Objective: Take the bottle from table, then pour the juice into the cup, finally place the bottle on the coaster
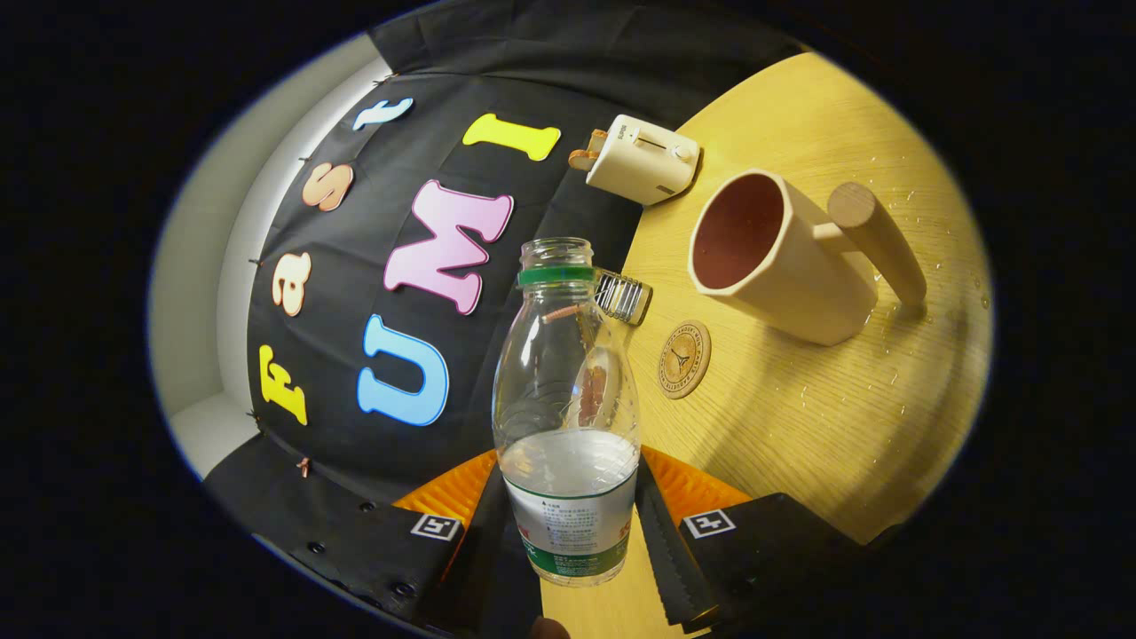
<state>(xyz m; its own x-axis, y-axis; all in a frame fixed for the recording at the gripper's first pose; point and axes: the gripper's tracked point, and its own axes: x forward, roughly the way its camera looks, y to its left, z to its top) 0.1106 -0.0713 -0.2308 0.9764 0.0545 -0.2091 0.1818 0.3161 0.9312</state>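
Gripper [572, 524] fingers clench the uncapped plastic bottle [568, 390], part-filled with clear liquid; the wooden cup [781, 257] on the table [825, 417] looks empty.

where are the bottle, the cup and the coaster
bottle [568, 382]: gripper view, on its clear body, between the fingers
cup [799, 284]: gripper view, on its outer side wall, beyond the fingers
coaster [683, 358]: gripper view, on the middle of its round face, between bottle and cup

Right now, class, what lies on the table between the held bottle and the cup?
In the gripper view, the round coaster lies between the bottle, clamped in the gripper, and the cup.
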